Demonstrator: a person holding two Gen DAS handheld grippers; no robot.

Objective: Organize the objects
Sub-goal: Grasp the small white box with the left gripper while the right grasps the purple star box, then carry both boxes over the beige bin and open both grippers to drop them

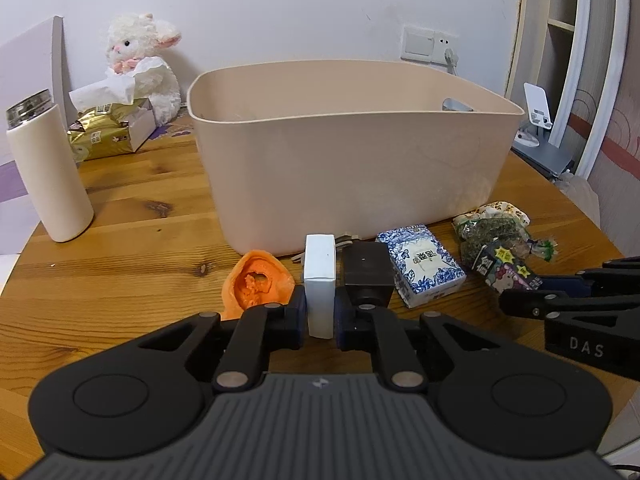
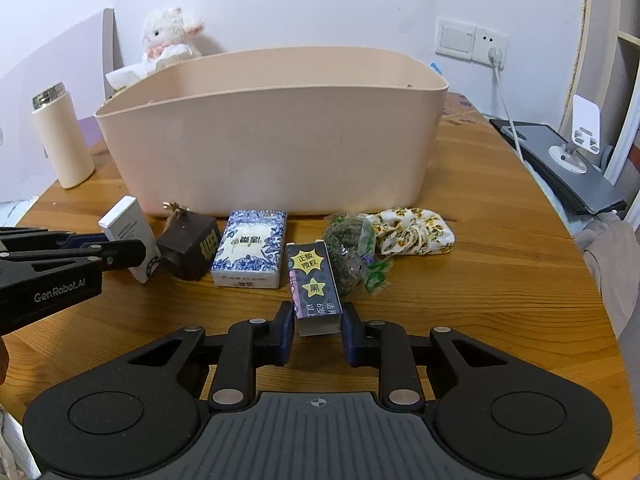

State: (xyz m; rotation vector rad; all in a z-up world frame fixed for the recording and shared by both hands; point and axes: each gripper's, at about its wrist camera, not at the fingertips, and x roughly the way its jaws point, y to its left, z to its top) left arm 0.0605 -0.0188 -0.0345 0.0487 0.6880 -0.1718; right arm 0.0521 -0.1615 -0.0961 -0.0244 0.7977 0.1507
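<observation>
Left wrist: left gripper [image 1: 320, 314] pinched the white box [image 1: 319, 286] upright, near the table's [image 1: 132, 248] front edge before the beige bin [image 1: 352, 160]; "DAS" on the other tool.

Right wrist: right gripper [image 2: 316, 330] spread around the dark box [image 2: 315, 288], pads not touching; "GenRobot.AI" read at left.

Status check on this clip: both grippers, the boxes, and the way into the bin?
Left gripper shut on white box. Right gripper open around dark carton. Beige bin behind, unobstructed.
</observation>
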